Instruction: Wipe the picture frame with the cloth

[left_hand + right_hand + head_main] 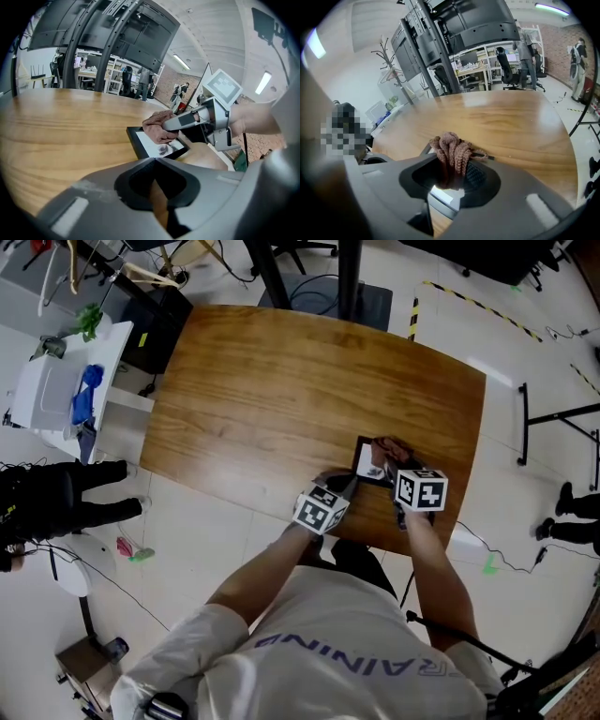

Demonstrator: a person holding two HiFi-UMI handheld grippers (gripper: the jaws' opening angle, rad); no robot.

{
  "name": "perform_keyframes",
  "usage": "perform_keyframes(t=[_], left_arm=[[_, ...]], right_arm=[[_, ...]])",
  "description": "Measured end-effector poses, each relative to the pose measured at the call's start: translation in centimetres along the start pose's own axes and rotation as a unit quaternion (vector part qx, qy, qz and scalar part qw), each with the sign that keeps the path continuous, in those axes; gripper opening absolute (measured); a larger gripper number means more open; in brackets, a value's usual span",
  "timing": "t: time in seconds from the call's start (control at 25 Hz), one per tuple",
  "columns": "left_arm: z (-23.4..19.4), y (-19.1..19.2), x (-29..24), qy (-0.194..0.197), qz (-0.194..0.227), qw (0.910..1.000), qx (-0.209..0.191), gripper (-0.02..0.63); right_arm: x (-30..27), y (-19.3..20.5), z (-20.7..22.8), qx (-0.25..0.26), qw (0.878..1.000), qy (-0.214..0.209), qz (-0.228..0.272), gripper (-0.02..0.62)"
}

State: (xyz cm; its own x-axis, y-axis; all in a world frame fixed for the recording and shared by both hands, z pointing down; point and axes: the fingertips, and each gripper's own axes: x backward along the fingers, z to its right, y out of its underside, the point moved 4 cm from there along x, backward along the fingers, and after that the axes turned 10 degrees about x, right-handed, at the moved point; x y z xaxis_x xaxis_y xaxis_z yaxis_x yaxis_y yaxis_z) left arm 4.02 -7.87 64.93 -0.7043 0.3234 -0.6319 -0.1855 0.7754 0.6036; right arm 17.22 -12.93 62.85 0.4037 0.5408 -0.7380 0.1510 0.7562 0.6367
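right gripper (pixel 451 163) clamped the cloth (pixel 452 149), pressed onto the picture frame (pixel 157 146) directly beneath; left gripper (pixel 154 161), jaws together, empty, sat just short of it

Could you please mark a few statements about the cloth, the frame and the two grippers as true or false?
1. The right gripper is clamped on the brown cloth. True.
2. The cloth rests on the picture frame. True.
3. The picture frame stands upright at the middle of the table. False: it lies flat near the table edge closest to the person.
4. The left gripper holds part of the cloth. False: its jaws hold nothing, just short of the frame.
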Motion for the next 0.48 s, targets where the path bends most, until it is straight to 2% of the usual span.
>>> perform_keyframes(t=[0.48], left_arm=[[-0.1, -0.2, -0.1, 0.003, -0.004, 1.0, 0.004, 0.006]], right_arm=[[4.4, 2.2, 5.1, -0.033, 0.998, 0.051, 0.015, 0.121]])
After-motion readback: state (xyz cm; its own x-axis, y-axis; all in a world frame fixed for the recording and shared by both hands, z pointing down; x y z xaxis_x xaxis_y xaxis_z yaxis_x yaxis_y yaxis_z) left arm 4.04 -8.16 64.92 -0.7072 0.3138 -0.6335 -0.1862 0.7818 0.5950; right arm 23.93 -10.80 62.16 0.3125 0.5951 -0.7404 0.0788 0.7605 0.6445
